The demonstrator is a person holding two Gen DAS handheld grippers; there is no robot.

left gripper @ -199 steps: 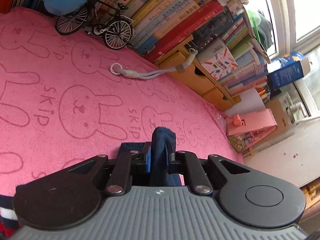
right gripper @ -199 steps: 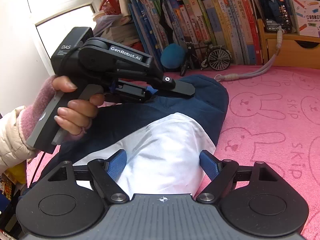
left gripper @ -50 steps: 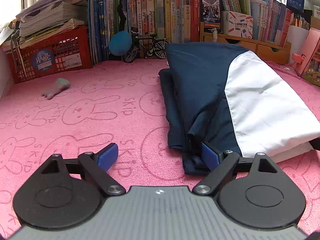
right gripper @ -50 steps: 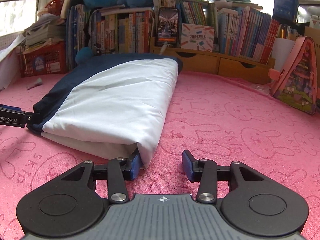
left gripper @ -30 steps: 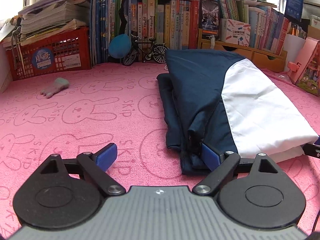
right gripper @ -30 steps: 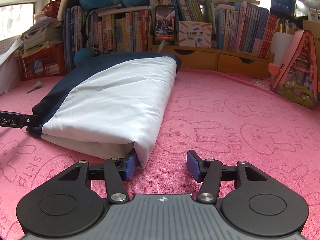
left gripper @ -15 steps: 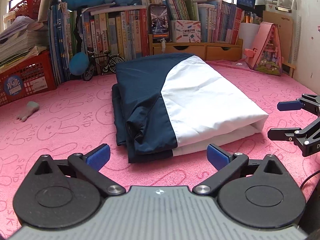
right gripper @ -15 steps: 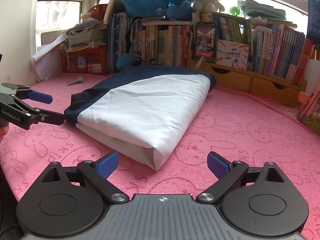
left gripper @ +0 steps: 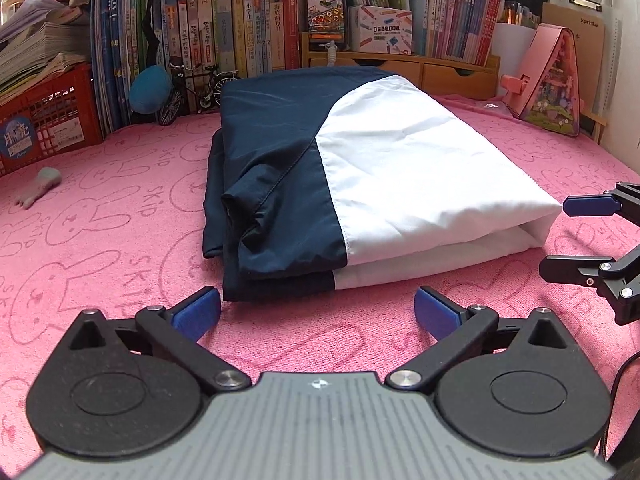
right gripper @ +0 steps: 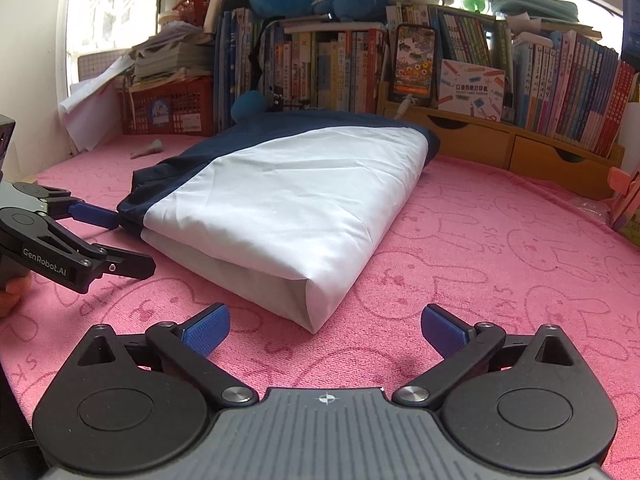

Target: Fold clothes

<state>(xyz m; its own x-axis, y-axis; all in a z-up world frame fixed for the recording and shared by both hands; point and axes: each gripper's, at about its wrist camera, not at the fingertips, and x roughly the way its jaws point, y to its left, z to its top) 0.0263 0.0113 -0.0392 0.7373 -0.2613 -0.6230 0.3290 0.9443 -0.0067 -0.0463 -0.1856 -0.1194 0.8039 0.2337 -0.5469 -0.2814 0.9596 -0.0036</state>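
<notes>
Clothes are seen as one folded navy-and-white garment (left gripper: 360,168) laid flat on the pink rabbit-print cloth (left gripper: 120,216) of the desk. Its long axis is run from the near edge toward the row of books (left gripper: 240,40) at the back, with the navy part to the left and the white part to the right. The left tongs (left gripper: 316,312) are held spread wide, gripping nothing, just short of the near edge. The right tongs (right gripper: 324,326) are likewise spread and empty, near the white corner.

Books (left gripper: 224,32) and a red basket (left gripper: 48,120) line the pink bunny-print mat (left gripper: 100,220).
</notes>
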